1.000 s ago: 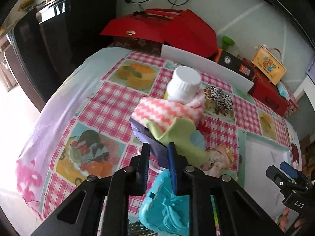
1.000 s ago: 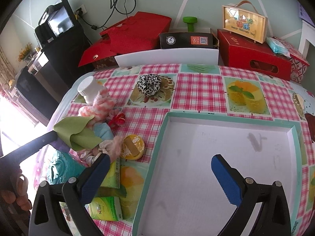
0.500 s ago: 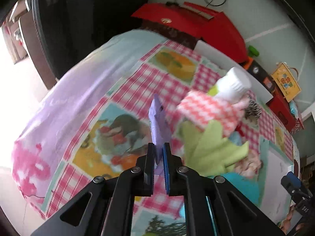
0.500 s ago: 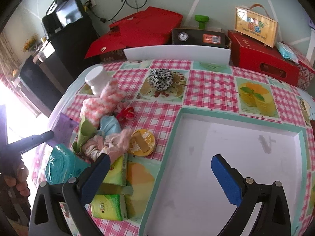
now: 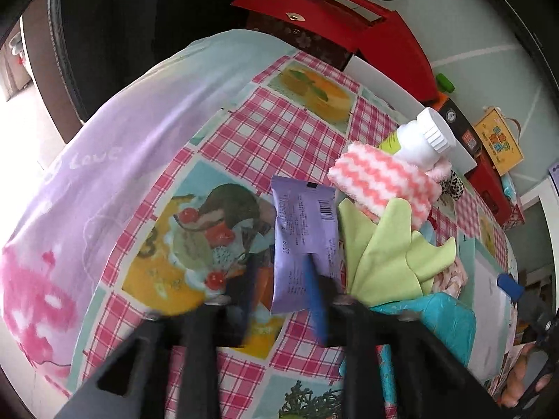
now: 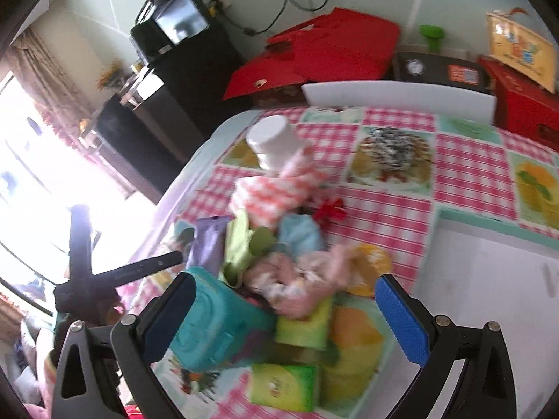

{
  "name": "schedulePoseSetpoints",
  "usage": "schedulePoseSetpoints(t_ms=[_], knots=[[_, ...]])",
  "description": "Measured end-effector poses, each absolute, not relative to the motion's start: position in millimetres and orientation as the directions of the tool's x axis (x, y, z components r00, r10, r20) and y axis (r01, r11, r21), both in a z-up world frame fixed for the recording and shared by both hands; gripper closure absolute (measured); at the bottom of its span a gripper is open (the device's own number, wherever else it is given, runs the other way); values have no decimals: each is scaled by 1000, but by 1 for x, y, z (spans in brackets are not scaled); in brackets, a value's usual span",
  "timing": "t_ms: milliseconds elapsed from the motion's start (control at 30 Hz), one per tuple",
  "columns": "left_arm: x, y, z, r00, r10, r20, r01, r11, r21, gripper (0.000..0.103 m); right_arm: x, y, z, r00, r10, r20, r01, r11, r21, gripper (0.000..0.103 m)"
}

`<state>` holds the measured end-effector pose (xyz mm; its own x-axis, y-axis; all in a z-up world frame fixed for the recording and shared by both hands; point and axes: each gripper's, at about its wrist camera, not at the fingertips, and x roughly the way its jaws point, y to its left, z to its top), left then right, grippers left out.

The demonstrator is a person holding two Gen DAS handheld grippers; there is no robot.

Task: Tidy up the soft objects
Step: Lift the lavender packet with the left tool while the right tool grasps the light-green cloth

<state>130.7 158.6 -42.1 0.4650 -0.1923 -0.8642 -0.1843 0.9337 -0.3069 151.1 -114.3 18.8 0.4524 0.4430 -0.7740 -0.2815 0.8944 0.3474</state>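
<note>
- A pink checked tablecloth (image 5: 265,139) with cake pictures covers the table; red boxes (image 5: 349,24) and a black cabinet (image 6: 181,80) stand behind it.
- The left gripper (image 5: 283,296) has just been opening; its jaws now stand apart, and the purple packet (image 5: 304,241) lies flat on the cloth between them, beside the green cloth (image 5: 384,255).
- Only the right view shows the white tray (image 6: 489,279) and green packs (image 6: 283,384); the right gripper (image 6: 283,317) is spread wide above the pile, holding nothing.
- The packet's print is too small to read; the purple sheet reads "love" (image 5: 92,159).
</note>
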Motion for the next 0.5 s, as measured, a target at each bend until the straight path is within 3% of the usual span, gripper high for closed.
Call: schedulePoseSetpoints(t_ms=[167, 400, 500], knots=[[139, 156, -46, 441, -198, -876, -170, 939, -298, 50, 179, -87, 15, 328, 510, -795, -314, 852, 418, 11], [158, 143, -55, 377, -182, -908, -133, 960, -248, 50, 207, -55, -6, 202, 479, -854, -305, 859, 410, 41], [164, 135, -59, 353, -182, -918, -112, 966, -235, 50, 214, -51, -18, 175, 459, -871, -290, 869, 400, 49]])
